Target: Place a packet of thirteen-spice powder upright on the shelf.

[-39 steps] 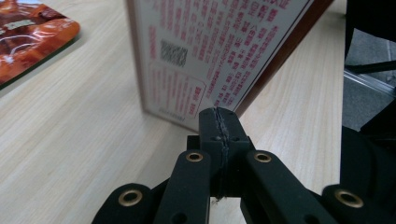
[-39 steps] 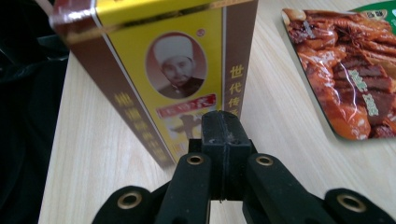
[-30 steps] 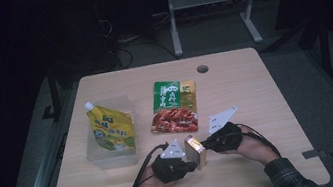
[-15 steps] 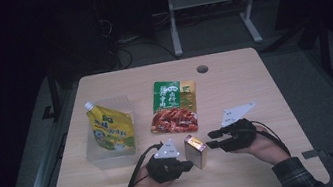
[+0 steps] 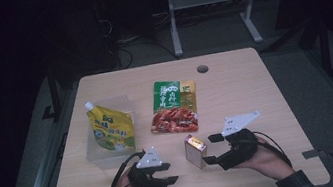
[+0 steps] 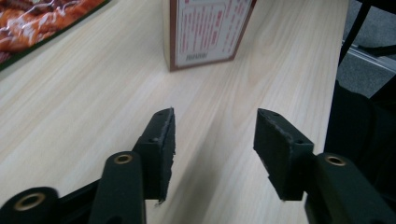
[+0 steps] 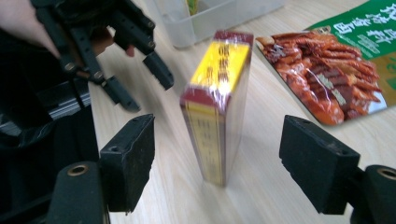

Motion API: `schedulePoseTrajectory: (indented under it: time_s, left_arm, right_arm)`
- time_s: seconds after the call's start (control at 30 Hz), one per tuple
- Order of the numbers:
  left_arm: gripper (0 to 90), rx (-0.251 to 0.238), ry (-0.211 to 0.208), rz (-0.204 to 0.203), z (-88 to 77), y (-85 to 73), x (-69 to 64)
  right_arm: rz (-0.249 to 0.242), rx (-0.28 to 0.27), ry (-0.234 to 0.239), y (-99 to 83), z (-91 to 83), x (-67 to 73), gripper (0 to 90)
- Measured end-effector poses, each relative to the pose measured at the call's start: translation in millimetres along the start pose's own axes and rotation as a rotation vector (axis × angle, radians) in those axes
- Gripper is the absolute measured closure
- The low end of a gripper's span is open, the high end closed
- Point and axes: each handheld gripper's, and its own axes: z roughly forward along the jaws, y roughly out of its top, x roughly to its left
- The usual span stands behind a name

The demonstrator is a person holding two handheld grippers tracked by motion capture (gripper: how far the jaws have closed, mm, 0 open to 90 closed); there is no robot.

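**One box on end, two hand-held grippers standing off it**

The counter (image 5: 254, 84) carries four things, one of each kind. One small box (image 5: 196, 150), yellow on its broad face with dark red ends and wrapped in clear film, stands upright near the middle of the near edge. One flat food packet (image 5: 173, 106), green above and printed with red pieces below, lies toward the middle of the counter, just beyond the box. One yellow spouted pouch (image 5: 110, 130) lies in one clear shallow tray (image 5: 94, 155) toward the left edge. One round hole (image 5: 202, 69) pierces the counter close to its far edge.

Two hand-held grippers are at work, one in each of the person's hands, both along the near edge. The left hand-held gripper (image 5: 169, 172) sits left of the box and apart from it; its jaws have just been opening and stand about half apart, with only bare wood between them, the box farther ahead. The right hand-held gripper (image 5: 208, 149) is at the box's right side; its jaws have just been opening too and now stand wide, one on either side of the box in the right gripper view, neither pad touching it. The box stands free on the counter, held by neither.
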Motion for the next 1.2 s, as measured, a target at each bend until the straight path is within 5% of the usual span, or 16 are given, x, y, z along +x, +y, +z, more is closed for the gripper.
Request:
schedulePoseTrajectory:
  time_s: [0.2,0.53,0.83,1.2]
  left_arm:
    - [39.2,-0.016,0.011,-0.003,-7.5,-10.3,-4.4]
    - [35.4,-0.027,0.008,0.009,-11.2,-16.9,-7.8]
    - [32.9,-0.036,-0.010,0.033,-10.4,-16.0,-10.2]
    - [31.7,-0.045,-0.034,0.045,-10.5,-16.3,-14.4]
  right_arm:
    - [-0.005,0.012,-0.020,11.5,16.6,2.5,32.7]
    - [-0.033,0.032,-0.070,16.6,21.3,0.5,64.9]
    - [-0.058,0.023,-0.074,22.1,21.7,-1.6,67.3]
    - [-0.124,-0.025,0.004,53.8,29.7,-5.1,67.5]
